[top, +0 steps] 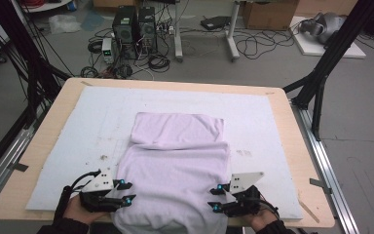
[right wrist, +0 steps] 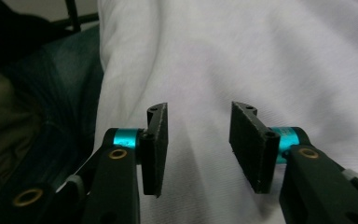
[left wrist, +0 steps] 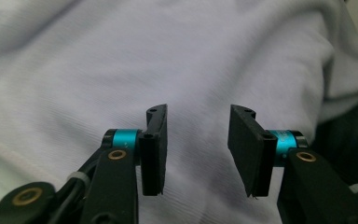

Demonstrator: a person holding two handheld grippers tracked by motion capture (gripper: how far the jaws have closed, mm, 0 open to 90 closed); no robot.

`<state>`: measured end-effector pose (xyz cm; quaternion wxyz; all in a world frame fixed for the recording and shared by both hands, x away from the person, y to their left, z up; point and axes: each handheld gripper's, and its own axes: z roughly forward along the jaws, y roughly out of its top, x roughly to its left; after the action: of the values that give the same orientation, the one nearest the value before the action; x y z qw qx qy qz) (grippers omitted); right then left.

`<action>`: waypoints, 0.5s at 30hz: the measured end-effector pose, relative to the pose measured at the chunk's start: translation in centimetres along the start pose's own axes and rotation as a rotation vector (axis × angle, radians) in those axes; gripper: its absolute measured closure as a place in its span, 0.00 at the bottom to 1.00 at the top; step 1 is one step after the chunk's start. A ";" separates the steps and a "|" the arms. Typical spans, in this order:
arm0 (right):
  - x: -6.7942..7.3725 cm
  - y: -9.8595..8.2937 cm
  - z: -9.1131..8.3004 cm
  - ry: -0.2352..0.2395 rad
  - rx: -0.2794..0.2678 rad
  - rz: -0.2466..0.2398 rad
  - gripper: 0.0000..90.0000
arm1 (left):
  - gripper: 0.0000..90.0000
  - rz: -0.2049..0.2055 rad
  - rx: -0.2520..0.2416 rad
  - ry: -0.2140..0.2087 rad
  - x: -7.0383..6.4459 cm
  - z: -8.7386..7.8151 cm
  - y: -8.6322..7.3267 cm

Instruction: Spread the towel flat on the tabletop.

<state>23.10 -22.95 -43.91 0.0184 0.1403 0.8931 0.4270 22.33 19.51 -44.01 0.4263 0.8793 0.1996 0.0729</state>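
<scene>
On the white-matted wooden desk [top: 78, 146], the wide-open left gripper [top: 125, 191] and right gripper [top: 215, 199] flank a pale lilac folded cloth [top: 175, 161], risking a single-layer pinch that unfolds it.

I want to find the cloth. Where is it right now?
In the high view the cloth lies mid-table on the white mat, its near end hanging over the table's front edge between the left gripper and the right gripper.

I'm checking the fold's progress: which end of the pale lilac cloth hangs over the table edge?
The near end of the cloth, between the left gripper and right gripper, both open. The far end lies folded on the white mat.
</scene>
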 end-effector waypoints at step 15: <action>1.8 -0.8 0.3 0.158 0.051 -0.039 0.97 | 0.97 0.061 -0.017 -0.113 -2.4 -1.8 -1.2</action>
<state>21.25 -22.77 -44.56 -0.0473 0.0892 0.9049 0.4135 19.30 20.46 -43.70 0.4421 0.8839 0.1478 0.0379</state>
